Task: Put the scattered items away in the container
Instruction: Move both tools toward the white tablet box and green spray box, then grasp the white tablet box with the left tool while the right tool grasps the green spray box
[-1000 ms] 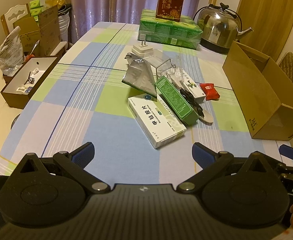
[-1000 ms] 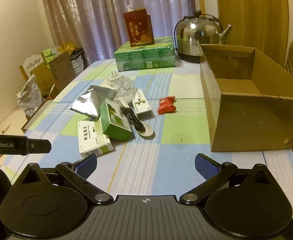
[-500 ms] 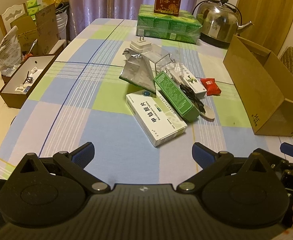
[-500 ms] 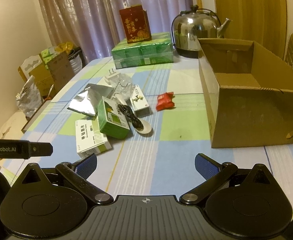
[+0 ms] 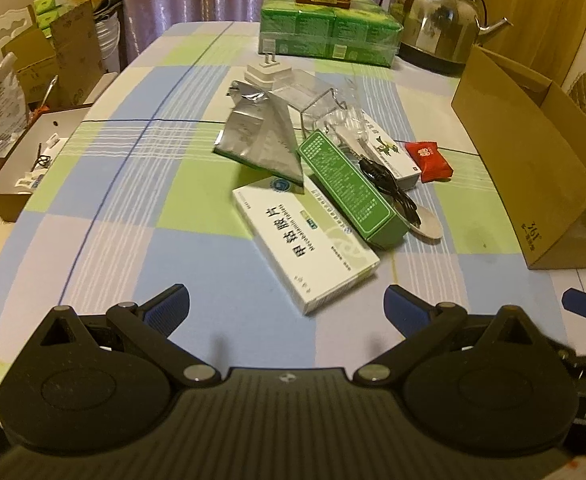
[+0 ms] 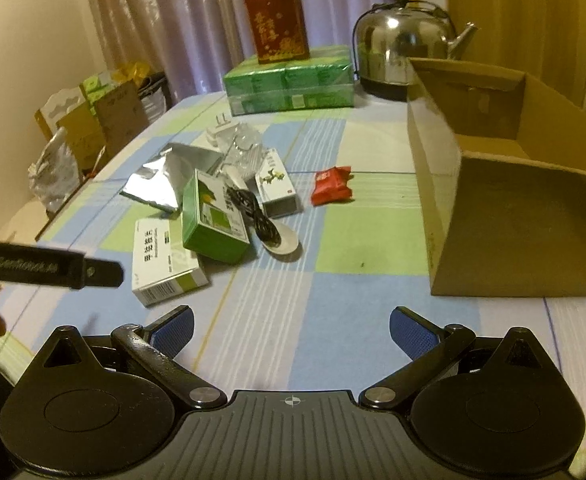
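A heap of small items lies mid-table: a white medicine box [image 5: 305, 236] [image 6: 161, 258], a green box [image 5: 349, 188] [image 6: 211, 216], a silver foil pouch [image 5: 263, 136] [image 6: 165, 176], a black cable [image 5: 391, 188] [image 6: 253, 212] across a white spoon [image 6: 285, 244], another white box [image 6: 277, 184], a red packet [image 5: 429, 156] [image 6: 331, 186], a white plug [image 5: 267, 74] and clear plastic [image 5: 325, 108]. The open cardboard box [image 5: 533, 160] [image 6: 505, 216] stands at the right. My left gripper [image 5: 287, 306] is open just short of the white medicine box. My right gripper [image 6: 291, 328] is open over bare cloth.
At the far end stand green packs [image 5: 329, 34], a red carton [image 6: 277, 22] and a steel kettle [image 5: 433, 16] [image 6: 405, 52]. A brown tray [image 5: 21, 172], cartons and a bag sit off the left table edge. The left gripper's body [image 6: 45, 268] crosses the right wrist view.
Both grippers have moved forward toward the heap, so the items look larger and nearer. Both stay open and nothing on the table has moved.
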`<control>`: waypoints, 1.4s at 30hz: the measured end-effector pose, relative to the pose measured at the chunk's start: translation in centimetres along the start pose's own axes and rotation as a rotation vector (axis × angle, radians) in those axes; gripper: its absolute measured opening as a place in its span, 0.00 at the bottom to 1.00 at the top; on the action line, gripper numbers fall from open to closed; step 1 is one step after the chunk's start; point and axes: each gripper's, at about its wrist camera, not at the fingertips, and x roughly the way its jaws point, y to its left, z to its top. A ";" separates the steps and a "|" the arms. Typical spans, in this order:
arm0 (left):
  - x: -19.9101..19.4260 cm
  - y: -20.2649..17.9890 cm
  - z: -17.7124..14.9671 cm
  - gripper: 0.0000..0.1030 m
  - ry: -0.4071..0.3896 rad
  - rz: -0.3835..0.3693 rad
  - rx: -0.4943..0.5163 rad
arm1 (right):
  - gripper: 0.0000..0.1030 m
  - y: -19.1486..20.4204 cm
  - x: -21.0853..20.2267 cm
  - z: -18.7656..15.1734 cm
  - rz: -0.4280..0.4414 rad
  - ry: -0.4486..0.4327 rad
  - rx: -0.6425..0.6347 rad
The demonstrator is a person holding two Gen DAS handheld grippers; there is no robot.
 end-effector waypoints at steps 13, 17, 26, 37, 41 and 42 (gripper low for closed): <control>6.0 -2.6 0.8 0.98 0.026 -0.017 0.032 | 0.98 -0.5 3.8 -0.3 -0.024 0.025 -0.113; 7.4 -3.0 0.8 0.95 0.034 -0.007 0.046 | 0.98 -0.6 4.3 -0.5 -0.044 0.021 -0.161; 7.7 -0.5 0.8 0.71 0.046 0.038 0.056 | 0.98 0.1 5.1 0.0 0.018 0.003 -0.167; 6.6 4.7 0.7 0.66 0.068 0.060 0.065 | 0.98 2.3 7.5 3.5 0.171 -0.051 -0.110; 6.2 5.9 0.8 0.66 0.084 0.032 0.041 | 0.81 2.7 9.4 5.2 0.226 -0.030 -0.056; 6.1 6.1 0.8 0.68 0.081 0.029 0.042 | 0.80 2.8 9.8 5.5 0.234 -0.027 -0.044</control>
